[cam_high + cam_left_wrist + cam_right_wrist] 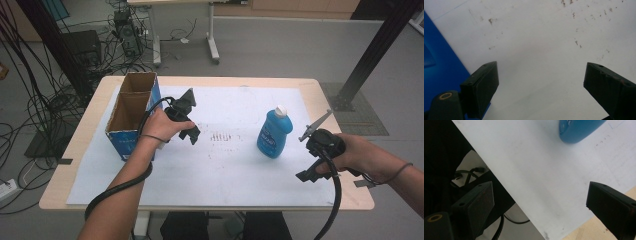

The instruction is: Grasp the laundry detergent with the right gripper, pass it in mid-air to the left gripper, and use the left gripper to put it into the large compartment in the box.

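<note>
- High view: the blue detergent bottle [274, 133] stands upright with a white cap, near the right gripper [306, 176]; a sideways knock could topple it.
- Left gripper view: the left gripper [541, 80] is spread, empty, beside the open cardboard box [439, 62].
- Right gripper view: jaws are spread, empty; the bottle's rounded base [579, 130] is seen ahead, so a slip is judged possible.

L gripper [189, 131] and R gripper [306, 176] both held aloft, fingers [480, 86] wide apart, nothing gripped.

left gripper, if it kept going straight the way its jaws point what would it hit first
Most likely the white sheet covering the table. The left gripper has open jaws with nothing between them, angled down at bare, speckled sheet. The blue box sits off to one side, seemingly outside that line, though depth is hard to judge.
</note>
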The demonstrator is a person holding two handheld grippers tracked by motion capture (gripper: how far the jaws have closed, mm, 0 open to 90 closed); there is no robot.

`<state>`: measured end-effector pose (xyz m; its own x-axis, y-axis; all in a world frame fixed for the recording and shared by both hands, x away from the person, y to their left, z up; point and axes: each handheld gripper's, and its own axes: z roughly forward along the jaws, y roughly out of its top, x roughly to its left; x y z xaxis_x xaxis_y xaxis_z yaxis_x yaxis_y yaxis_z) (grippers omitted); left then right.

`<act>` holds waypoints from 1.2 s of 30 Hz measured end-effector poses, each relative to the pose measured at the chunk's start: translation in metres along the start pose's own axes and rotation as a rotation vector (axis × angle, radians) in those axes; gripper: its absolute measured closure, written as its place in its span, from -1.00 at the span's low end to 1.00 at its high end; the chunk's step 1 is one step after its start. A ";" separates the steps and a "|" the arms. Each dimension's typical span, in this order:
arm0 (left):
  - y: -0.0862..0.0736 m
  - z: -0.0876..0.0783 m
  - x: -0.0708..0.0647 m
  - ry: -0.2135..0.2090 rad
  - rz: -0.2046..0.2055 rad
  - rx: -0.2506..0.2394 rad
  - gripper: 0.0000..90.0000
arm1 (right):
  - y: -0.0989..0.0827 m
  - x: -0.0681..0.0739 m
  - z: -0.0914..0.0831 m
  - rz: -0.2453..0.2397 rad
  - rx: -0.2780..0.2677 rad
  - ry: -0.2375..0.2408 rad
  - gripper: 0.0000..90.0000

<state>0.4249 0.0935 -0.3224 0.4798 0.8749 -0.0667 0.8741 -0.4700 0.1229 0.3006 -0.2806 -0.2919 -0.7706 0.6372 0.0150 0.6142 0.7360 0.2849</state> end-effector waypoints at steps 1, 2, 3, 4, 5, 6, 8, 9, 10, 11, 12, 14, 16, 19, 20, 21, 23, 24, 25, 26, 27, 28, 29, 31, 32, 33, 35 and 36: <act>-0.001 0.001 0.000 -0.001 0.000 0.000 -0.71 | -0.001 -0.002 0.001 0.000 0.004 -0.004 -0.83; -0.001 0.001 0.000 -0.001 0.000 0.000 -0.71 | -0.001 -0.002 0.001 0.000 0.004 -0.004 -0.83; -0.002 0.001 0.000 -0.001 -0.001 -0.002 -0.71 | -0.003 -0.004 0.002 0.006 0.005 -0.009 -0.84; -0.004 0.002 0.000 0.000 0.002 -0.001 -0.71 | -0.005 -0.007 0.004 0.011 0.005 -0.009 -0.84; -0.004 0.002 0.000 0.000 0.002 -0.001 -0.71 | -0.005 -0.007 0.004 0.011 0.005 -0.009 -0.84; -0.006 0.002 0.000 -0.004 0.002 -0.002 -0.71 | -0.008 -0.010 0.006 0.019 0.006 -0.008 -0.84; -0.008 0.002 -0.001 0.000 0.004 -0.001 -0.71 | -0.010 -0.012 0.008 0.026 0.009 -0.011 -0.84; -0.008 0.003 -0.001 -0.002 0.005 0.001 -0.71 | -0.011 -0.014 0.009 0.026 0.011 -0.010 -0.83; -0.009 0.003 -0.001 -0.002 0.003 0.000 -0.71 | -0.012 -0.015 0.010 0.028 0.012 -0.010 -0.83; -0.010 0.004 -0.001 0.001 0.002 0.003 -0.71 | -0.013 -0.016 0.011 0.033 0.015 -0.012 -0.83; -0.010 0.004 -0.001 0.001 0.002 0.003 -0.71 | -0.013 -0.016 0.011 0.033 0.015 -0.012 -0.83; -0.012 0.005 -0.001 0.003 -0.002 0.006 -0.71 | -0.015 -0.019 0.013 0.039 0.018 -0.020 -0.83; -0.013 0.005 -0.002 0.004 -0.002 0.008 -0.71 | -0.017 -0.021 0.014 0.046 0.024 -0.029 -0.83; -0.016 0.004 -0.003 0.007 -0.002 0.013 -0.71 | -0.020 -0.024 0.017 0.057 0.027 -0.034 -0.84; -0.016 0.004 -0.003 0.007 -0.002 0.013 -0.71 | -0.020 -0.024 0.017 0.057 0.027 -0.034 -0.84; -0.017 0.004 -0.005 0.004 -0.004 0.012 -0.71 | -0.021 -0.026 0.017 0.063 0.029 -0.037 -0.84; -0.019 0.003 -0.007 0.007 -0.001 0.010 -0.71 | -0.024 -0.029 0.020 0.071 0.031 -0.045 -0.84; -0.020 0.003 -0.009 0.006 0.001 0.009 -0.71 | -0.025 -0.030 0.022 0.074 0.030 -0.044 -0.84; -0.020 0.003 -0.009 0.006 0.001 0.009 -0.71 | -0.025 -0.031 0.023 0.078 0.034 -0.044 -0.84; -0.021 0.003 -0.012 0.007 0.008 0.009 -0.71 | -0.025 -0.031 0.023 0.078 0.034 -0.044 -0.84; -0.022 0.003 -0.013 0.005 0.015 0.008 -0.71 | -0.027 -0.032 0.025 0.084 0.033 -0.045 -0.84; -0.023 0.003 -0.014 0.005 0.016 0.006 -0.71 | -0.027 -0.033 0.027 0.086 0.035 -0.044 -0.84; -0.025 0.002 -0.017 0.004 0.026 0.006 -0.71 | -0.028 -0.035 0.029 0.092 0.036 -0.043 -0.84; -0.026 0.002 -0.019 0.004 0.028 0.005 -0.71 | -0.029 -0.036 0.032 0.099 0.042 -0.043 -0.84; -0.027 0.002 -0.021 0.006 0.030 0.005 -0.71 | -0.029 -0.036 0.032 0.099 0.042 -0.043 -0.84; -0.028 0.003 -0.022 0.006 0.035 0.005 -0.71 | -0.030 -0.037 0.033 0.102 0.043 -0.045 -0.84; -0.030 0.004 -0.024 0.007 0.042 0.009 -0.71 | -0.031 -0.038 0.035 0.108 0.046 -0.046 -0.84; -0.031 0.005 -0.025 0.007 0.040 0.006 -0.71 | -0.031 -0.038 0.036 0.110 0.046 -0.047 -0.84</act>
<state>0.3868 0.0859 -0.3292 0.5139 0.8561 -0.0545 0.8546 -0.5054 0.1191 0.3169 -0.3189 -0.3355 -0.6903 0.7235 -0.0013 0.7022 0.6705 0.2394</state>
